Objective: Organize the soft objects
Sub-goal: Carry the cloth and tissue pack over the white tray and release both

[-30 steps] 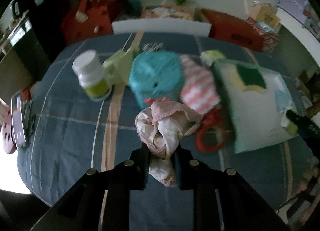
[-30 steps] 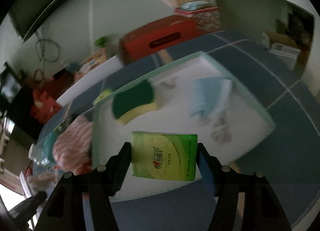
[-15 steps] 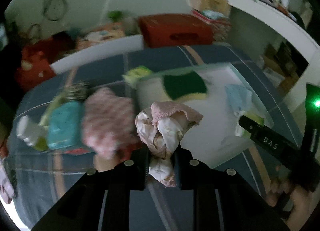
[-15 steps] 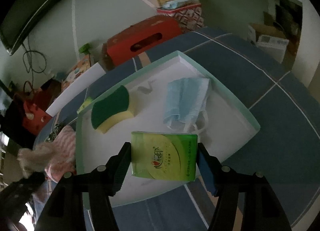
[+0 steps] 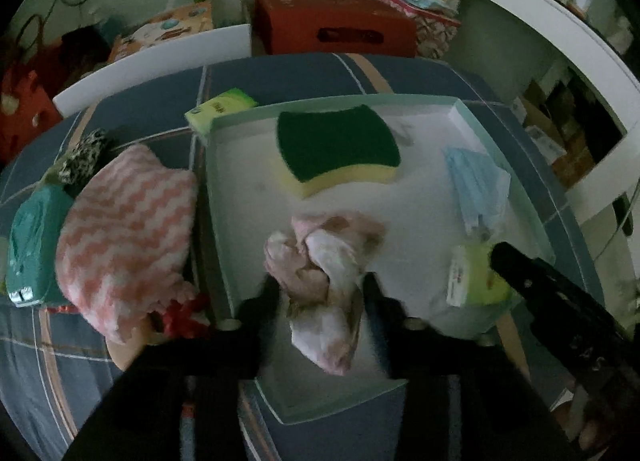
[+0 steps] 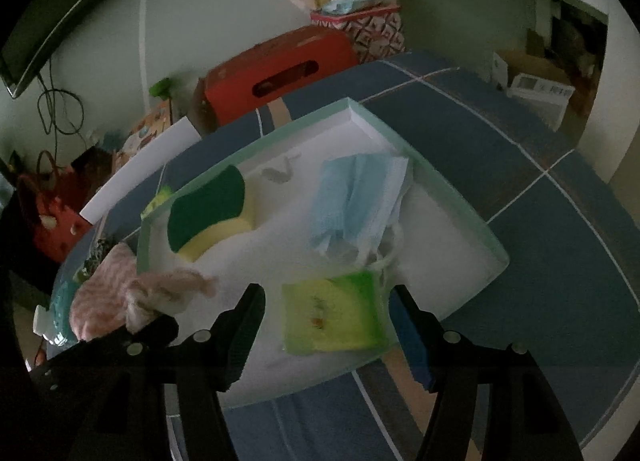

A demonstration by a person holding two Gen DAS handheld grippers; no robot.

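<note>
Pink-and-white cloth bundle (image 5: 320, 273) between left gripper (image 5: 320, 293) fingers, over white tray (image 5: 224, 221) — jaws opening, gaps showing on both sides of cloth, pads off it. Green tissue pack (image 6: 334, 317) between right gripper (image 6: 326, 321) fingers inside tray; jaws opening too, left finger clear of pack (right side too blurred to tell). Ahead of both tools: green-yellow sponge (image 5: 340, 149), blue face mask (image 6: 356, 197) — both in tray. Left of left gripper, outside tray: pink zigzag towel (image 5: 124, 229).

1. Pink-white crumpled cloth (image 5: 320, 273): bunched, over white tray (image 5: 420, 205), near its front.
2. Green tissue pack (image 6: 334, 315): flat, tray's front.
3. Green-yellow sponge (image 5: 340, 149), blue mask (image 5: 476, 185): lying in tray.
4. Pink zigzag cloth (image 5: 124, 229): beside tray.
</note>
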